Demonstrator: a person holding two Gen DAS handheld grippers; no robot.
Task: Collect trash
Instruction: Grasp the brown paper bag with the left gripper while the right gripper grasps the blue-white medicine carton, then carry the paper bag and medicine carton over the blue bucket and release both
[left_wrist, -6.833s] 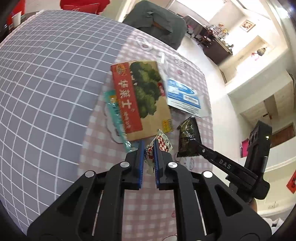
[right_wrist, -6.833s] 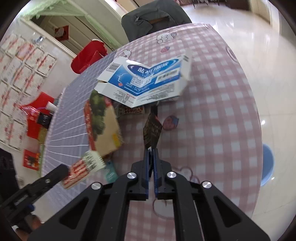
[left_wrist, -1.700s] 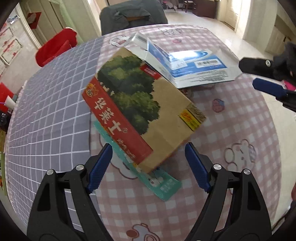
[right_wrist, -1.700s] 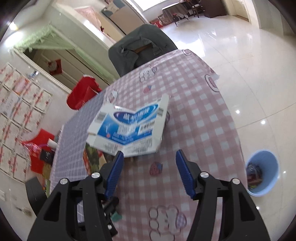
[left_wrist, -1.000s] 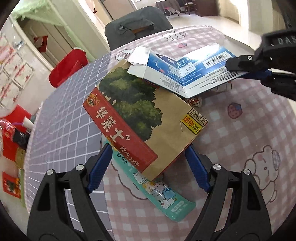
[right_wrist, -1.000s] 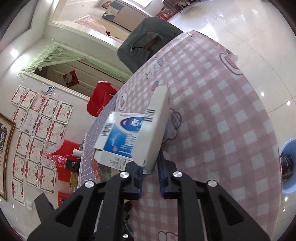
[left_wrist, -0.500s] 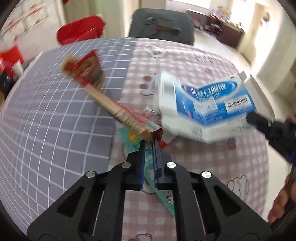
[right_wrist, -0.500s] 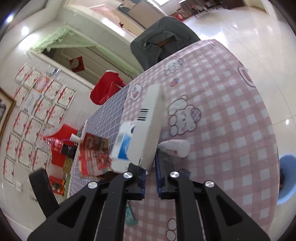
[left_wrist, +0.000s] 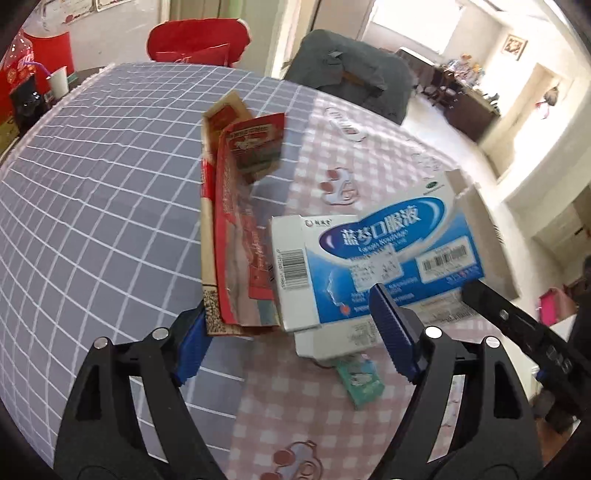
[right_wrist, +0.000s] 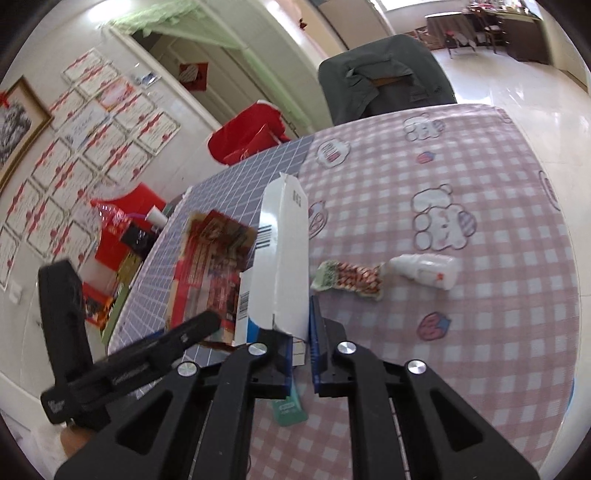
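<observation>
Through the left wrist camera we see our left gripper (left_wrist: 286, 310) with its jaws opening wide. The bottom edge of the red-and-brown paper bag (left_wrist: 229, 236) sits between them, hard by the blue pad at 9 o'clock, though blur keeps us from telling whether that pad touches it. The bag runs up towards 12 o'clock over the checked table (left_wrist: 92, 221), and its print is smeared beyond reading. At 3 o'clock from the bag is the blue-and-white carton (left_wrist: 384, 254), flattened and lifted off the cloth. Its lower edge is hidden behind our own finger, and its right corner goes to the right gripper (left_wrist: 517, 321), which is cut off by the frame's rim at 4 o'clock. A teal wrapper (left_wrist: 360, 376) peeps out from under the carton at 6 o'clock, mostly covered. Through the right wrist camera the right gripper (right_wrist: 301, 343) is clenched on the carton (right_wrist: 284, 258), which is seen edge-on and rises towards 12 o'clock. It blocks part of the bag (right_wrist: 214, 269) at 9 o'clock. At 2 o'clock, lying on the pink checks, a red-and-white snack wrapper (right_wrist: 349, 277) touches a white bottle (right_wrist: 424, 271) on its side. The bottle's label is too blurred to make out. The left gripper (right_wrist: 129, 365) shows as a dark bar at 8 o'clock, its jaws out of sight.
</observation>
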